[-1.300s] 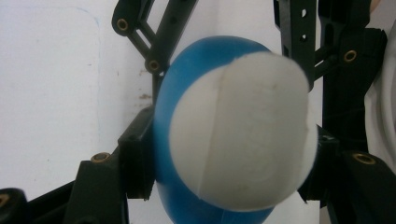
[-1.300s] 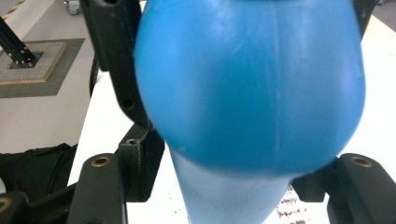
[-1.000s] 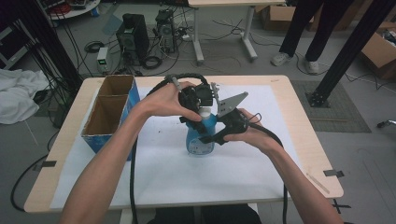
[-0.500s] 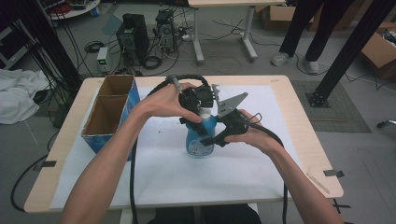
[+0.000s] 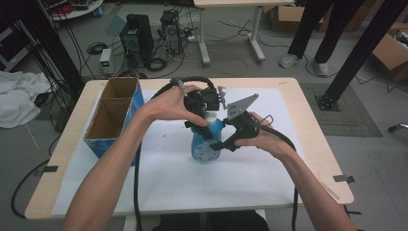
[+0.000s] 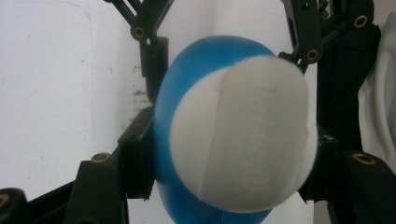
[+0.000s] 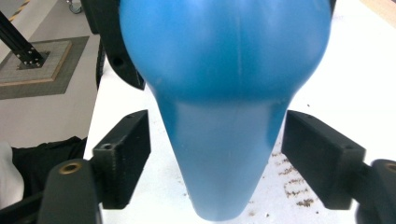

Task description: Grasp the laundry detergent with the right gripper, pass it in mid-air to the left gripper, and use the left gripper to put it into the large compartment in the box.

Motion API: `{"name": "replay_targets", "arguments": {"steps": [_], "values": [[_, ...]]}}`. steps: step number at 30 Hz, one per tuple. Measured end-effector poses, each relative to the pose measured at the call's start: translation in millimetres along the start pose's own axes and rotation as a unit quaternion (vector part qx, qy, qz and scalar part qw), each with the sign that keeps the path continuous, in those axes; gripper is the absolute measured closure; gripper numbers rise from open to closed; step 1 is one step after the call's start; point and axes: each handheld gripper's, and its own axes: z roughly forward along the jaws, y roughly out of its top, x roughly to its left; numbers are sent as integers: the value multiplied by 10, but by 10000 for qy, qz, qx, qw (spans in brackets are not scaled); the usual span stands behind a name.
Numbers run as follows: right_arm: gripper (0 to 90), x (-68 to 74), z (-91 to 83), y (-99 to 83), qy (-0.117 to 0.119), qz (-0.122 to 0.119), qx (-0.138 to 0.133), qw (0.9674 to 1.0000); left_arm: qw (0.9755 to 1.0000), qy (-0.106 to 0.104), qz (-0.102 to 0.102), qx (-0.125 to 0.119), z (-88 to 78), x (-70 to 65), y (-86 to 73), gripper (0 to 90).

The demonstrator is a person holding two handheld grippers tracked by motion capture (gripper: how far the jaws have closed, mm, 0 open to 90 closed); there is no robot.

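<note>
Blue bottle (image 5: 206,139) stands upright near the middle of the white-covered worktop (image 5: 159,178), just as it did a second ago; neither it nor the two hands have shifted place since then. What differs is the right claw (image 5: 222,144): its jaws have just been opening, and in the right gripper view they now stand spread on either side of the bottle's blue body (image 7: 224,102), with a clear gap between each black pad and the plastic, so nothing is squeezed there.

From above, the left claw (image 5: 204,113) comes in over the top of the bottle, pointing down, the left hand (image 5: 168,103) wrapped over the claw's body with the forearm running back to the near-left corner. In the left gripper view its jaws pinch the bottle just below the white cap (image 6: 240,140), one black pad on each flank; the cap is so close to the lens that it blurs, so I'd guess the pads sit on the blue shoulder rather than on the cap itself.

Low on the bottle's right side, the right hand (image 5: 262,139) holds its claw roughly level, its grey plate tilted up toward the far side. An open cardboard box (image 5: 113,118) with blue sides sits well apart at the left edge.
</note>
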Motion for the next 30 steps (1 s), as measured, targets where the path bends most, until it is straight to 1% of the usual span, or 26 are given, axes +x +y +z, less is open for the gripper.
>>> {"name": "replay_targets", "arguments": {"steps": [3,5,7,8,9,10,11,12,14,15,17,20,25,26,28,29,30], "values": [[197,0,-16,-10,30,21,36,10000,10000,25,-18,-37,-11,5,-8,375],[158,-3,-27,-20,36,55,61,10000,10000,23,-46,-43,-20,10,-16,376],[157,-6,-43,-33,58,96,84,9999,10000,25,-64,-36,-30,14,-25,375],[157,-8,-56,-40,64,132,103,9998,9999,30,-97,-37,-37,13,-29,376],[157,-16,-90,-55,14,179,143,9997,9999,26,-147,-32,-42,12,-34,375],[157,-16,-90,-55,14,179,143,9997,9998,15,-210,-49,-47,10,-37,375],[157,-27,-138,-75,-32,262,138,9996,9998,46,-187,-25,-58,20,-38,375],[157,-27,-138,-75,-32,262,138,9996,9997,39,-235,10,-64,19,-41,375],[157,-42,-191,-103,-8,333,152,9993,9995,48,-297,85,-76,25,-41,376],[157,-60,-250,-133,-34,387,174,9991,9994,55,-332,104,-82,29,-38,376],[157,-68,-272,-145,-56,408,194,9990,9992,79,-381,134,-104,38,-34,376],[158,-98,-370,-205,-313,506,339,9977,9986,138,-484,129,-148,50,-32,375],[159,-124,-519,-318,-596,648,441,9951,9967,246,-772,54,-248,84,-37,376],[159,-126,-547,-340,-669,681,439,9945,9958,267,-871,49,-277,92,-37,376],[159,-135,-606,-383,-771,735,402,9935,9944,333,-1002,32,-325,107,-38,376],[159,-136,-636,-403,-825,776,401,9928,9938,357,-1054,88,-362,120,-37,376],[159,-139,-666,-422,-896,792,424,9919,9924,403,-1158,57,-390,125,-38,376]]}}
